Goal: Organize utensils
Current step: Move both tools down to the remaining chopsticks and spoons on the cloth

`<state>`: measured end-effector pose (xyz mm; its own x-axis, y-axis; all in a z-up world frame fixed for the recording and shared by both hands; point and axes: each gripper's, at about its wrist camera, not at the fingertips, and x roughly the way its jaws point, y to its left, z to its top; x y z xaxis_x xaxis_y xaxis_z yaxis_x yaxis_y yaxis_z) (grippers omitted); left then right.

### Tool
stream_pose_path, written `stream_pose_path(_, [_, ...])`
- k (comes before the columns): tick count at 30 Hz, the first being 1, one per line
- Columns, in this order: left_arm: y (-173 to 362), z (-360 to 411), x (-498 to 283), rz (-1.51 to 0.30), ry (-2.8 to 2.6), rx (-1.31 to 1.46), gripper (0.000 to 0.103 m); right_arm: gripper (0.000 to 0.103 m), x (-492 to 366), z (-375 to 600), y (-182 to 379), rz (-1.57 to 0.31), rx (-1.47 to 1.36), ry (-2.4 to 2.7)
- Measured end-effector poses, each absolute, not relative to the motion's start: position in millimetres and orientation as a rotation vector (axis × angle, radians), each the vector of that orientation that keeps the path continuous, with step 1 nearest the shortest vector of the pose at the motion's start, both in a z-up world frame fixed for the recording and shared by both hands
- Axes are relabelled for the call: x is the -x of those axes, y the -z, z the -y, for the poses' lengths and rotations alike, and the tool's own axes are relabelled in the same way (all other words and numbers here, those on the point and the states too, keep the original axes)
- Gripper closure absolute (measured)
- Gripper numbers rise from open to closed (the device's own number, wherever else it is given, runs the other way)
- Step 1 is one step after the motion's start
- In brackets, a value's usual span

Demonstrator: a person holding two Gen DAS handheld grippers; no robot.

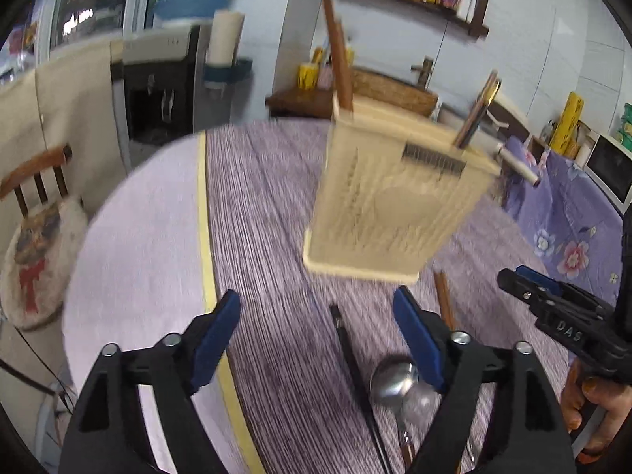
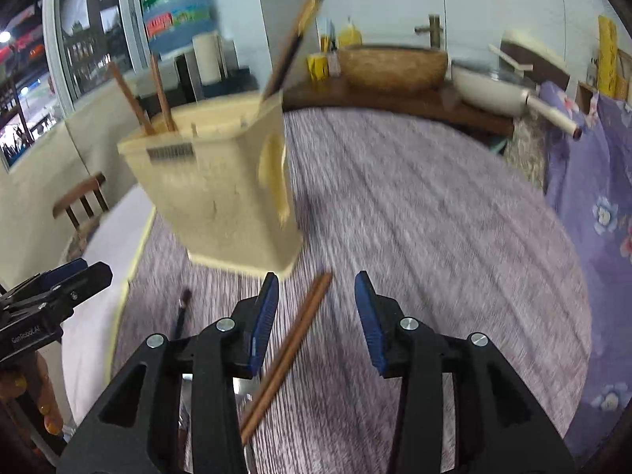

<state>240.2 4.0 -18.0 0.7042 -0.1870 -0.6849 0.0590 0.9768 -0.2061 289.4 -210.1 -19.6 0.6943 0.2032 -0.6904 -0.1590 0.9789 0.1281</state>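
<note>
A cream utensil holder (image 1: 391, 201) stands on the round purple table (image 1: 268, 217), with brown chopsticks (image 1: 339, 55) and a dark utensil (image 1: 476, 112) upright in it. It also shows in the right wrist view (image 2: 225, 181). My left gripper (image 1: 318, 339) is open and empty, above a black chopstick (image 1: 351, 371) and a steel spoon (image 1: 395, 379) lying on the table. My right gripper (image 2: 316, 316) is open and empty, above a pair of brown chopsticks (image 2: 292, 347) lying on the table. A black chopstick (image 2: 182, 312) lies to their left.
A wooden chair (image 1: 37, 217) stands left of the table. A sink counter with a woven basket (image 2: 391, 67) and a white pan (image 2: 497, 87) lies behind. A floral purple cloth (image 2: 592, 205) covers furniture at the right. A water dispenser (image 1: 166, 83) stands at the back left.
</note>
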Motion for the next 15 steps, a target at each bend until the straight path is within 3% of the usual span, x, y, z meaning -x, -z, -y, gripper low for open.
stream_pose_path(5, [46,-6,-236,-0.840,0.124,0.204,0.042,0.063,-287,205,55,-0.868,-0.085,-0.182])
stream_pose_path(15, [65,-6,-227,-0.876,0.119,0.211,0.043,0.065,-287,200,74,-0.921,-0.096,-0.171])
